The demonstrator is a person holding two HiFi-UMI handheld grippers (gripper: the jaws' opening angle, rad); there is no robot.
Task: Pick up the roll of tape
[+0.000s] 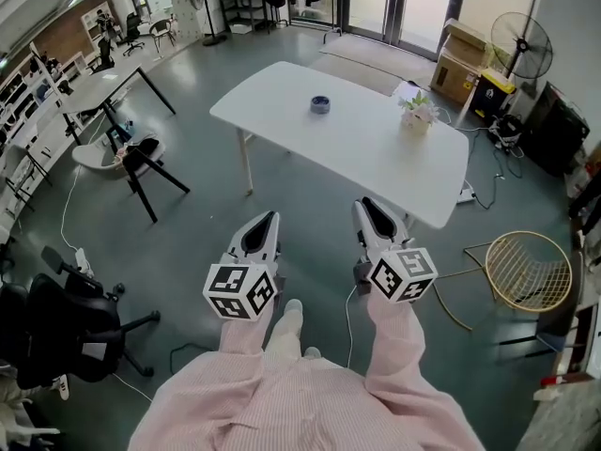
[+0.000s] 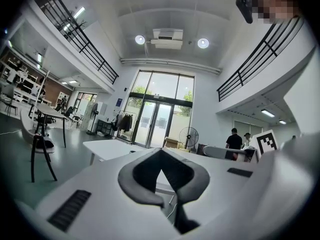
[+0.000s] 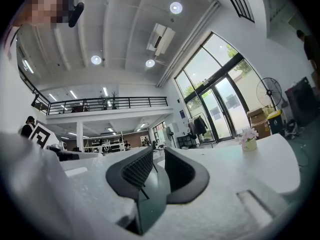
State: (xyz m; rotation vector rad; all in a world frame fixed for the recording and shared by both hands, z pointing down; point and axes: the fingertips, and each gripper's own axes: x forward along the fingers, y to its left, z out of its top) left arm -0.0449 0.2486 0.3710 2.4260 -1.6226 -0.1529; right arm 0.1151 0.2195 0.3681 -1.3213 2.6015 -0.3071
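The roll of tape (image 1: 320, 104), small and blue-grey, lies flat on the far half of a white table (image 1: 357, 148). Both grippers are held level above the floor, well short of the table's near edge and far from the tape. My left gripper (image 1: 270, 216) has its dark pads meeting at the tips, with nothing between them (image 2: 160, 153). My right gripper (image 1: 364, 202) stands a little open, with a narrow empty gap between its ribbed pads (image 3: 158, 151). The table top (image 3: 265, 154) stretches ahead of it.
A small pot of flowers (image 1: 416, 116) stands at the table's right end. A black stool (image 1: 141, 163) stands left of the table, a wire chair (image 1: 526, 271) to its right and an office chair (image 1: 56, 332) at near left. A fan (image 1: 519, 45) and boxes (image 1: 465, 64) stand beyond.
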